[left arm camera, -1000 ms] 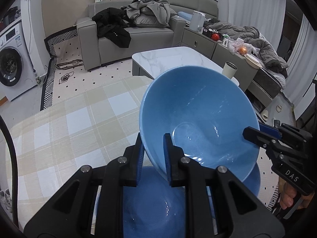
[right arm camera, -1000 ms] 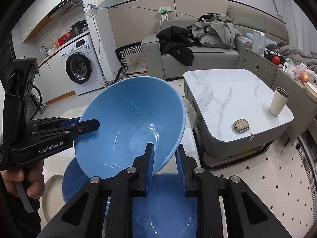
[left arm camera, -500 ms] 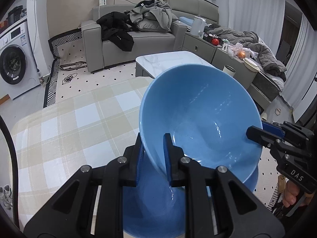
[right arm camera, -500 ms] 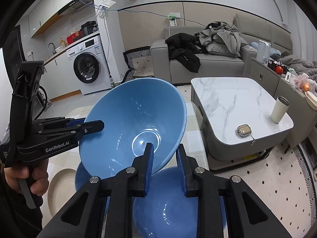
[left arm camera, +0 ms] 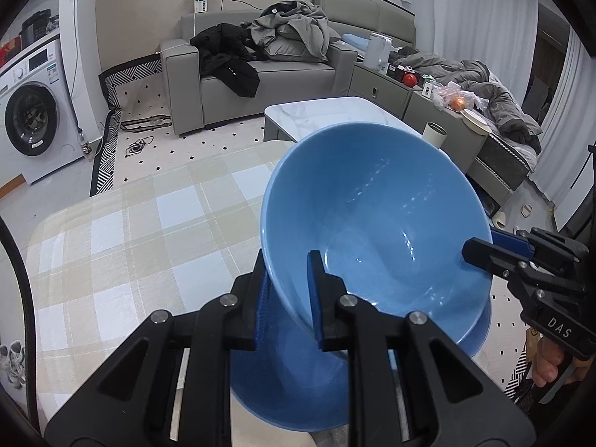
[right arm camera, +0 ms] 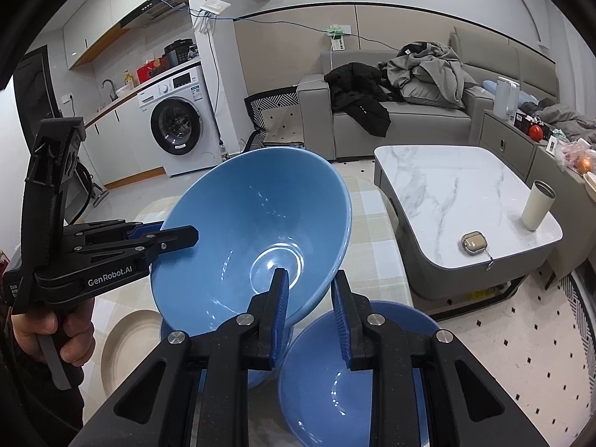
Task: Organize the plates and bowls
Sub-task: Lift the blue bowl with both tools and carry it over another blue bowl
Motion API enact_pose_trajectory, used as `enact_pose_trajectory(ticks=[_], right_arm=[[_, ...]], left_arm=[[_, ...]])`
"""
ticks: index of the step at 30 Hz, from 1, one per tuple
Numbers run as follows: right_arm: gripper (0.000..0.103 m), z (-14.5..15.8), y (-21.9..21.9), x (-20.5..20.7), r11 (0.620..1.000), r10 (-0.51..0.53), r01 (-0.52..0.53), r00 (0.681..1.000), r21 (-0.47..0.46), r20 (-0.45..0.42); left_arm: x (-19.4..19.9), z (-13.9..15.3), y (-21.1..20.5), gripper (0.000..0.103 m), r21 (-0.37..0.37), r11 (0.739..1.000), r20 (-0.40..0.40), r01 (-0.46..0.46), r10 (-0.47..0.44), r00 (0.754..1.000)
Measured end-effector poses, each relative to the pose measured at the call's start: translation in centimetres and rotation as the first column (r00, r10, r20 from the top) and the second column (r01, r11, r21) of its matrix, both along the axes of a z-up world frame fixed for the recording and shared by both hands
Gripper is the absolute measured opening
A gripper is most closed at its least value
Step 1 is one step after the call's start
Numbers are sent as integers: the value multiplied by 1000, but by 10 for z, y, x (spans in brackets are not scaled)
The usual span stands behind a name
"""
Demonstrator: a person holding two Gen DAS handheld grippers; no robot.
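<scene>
Checked table [left arm camera: 123,246] below. Blue bowl [left arm camera: 376,231] tilted in the air above a second bowl [right arm camera: 357,383] and a cream plate [right arm camera: 123,342]. Left gripper [left arm camera: 287,287] clamped on its near rim; right gripper [right arm camera: 309,309] pinching the opposite rim.

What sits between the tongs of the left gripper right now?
The rim wall of the large tilted blue ceramic bowl: the left gripper has one tong outside and one inside it, clamped shut. The left wrist view shows this.
</scene>
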State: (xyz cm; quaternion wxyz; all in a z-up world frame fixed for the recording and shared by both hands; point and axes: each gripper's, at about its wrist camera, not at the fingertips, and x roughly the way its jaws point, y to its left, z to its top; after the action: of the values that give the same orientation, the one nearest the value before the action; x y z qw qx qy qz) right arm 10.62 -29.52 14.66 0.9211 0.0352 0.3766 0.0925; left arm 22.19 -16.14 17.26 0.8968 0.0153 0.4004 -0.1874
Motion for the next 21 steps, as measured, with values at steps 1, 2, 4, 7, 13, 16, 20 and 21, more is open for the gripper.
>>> enact_pose_trajectory(ticks=[1,2,4,7,13,16,20,21], right_arm=[[24,0,1,0,1000,2,-2,1000,1,0],[24,-1,2,-1,1000,5,-5,1000,2,-1],[24,-1,4,-3,1000,9,-9,1000,4,-1],[24,-2,4,-4,1000,14,-14,1000,11,3],[25,-4,8,-8,1000,25,-25,1000,16,2],[25,-5,11,-10,999,32,-32,999,15,2],[25,-9,13,-13,999,39,-39,999,23,-3],[25,-10,15,-13,999,41,-41,999,24,-6]], left_arm=[[-2,0,2,15,2,1000,1,0,0,1000],[-6,0,5,15,4,1000,1,-2,2,1000],[-9,-2,9,15,3,1000,-1,-3,3,1000],[-12,-5,15,15,5,1000,-4,-5,5,1000],[-22,-8,25,15,1,1000,-8,-11,11,1000],[-23,-10,24,15,8,1000,-9,-13,13,1000],[-25,-13,25,15,7,1000,-14,-17,17,1000],[-26,-15,25,15,7,1000,-15,-19,19,1000]])
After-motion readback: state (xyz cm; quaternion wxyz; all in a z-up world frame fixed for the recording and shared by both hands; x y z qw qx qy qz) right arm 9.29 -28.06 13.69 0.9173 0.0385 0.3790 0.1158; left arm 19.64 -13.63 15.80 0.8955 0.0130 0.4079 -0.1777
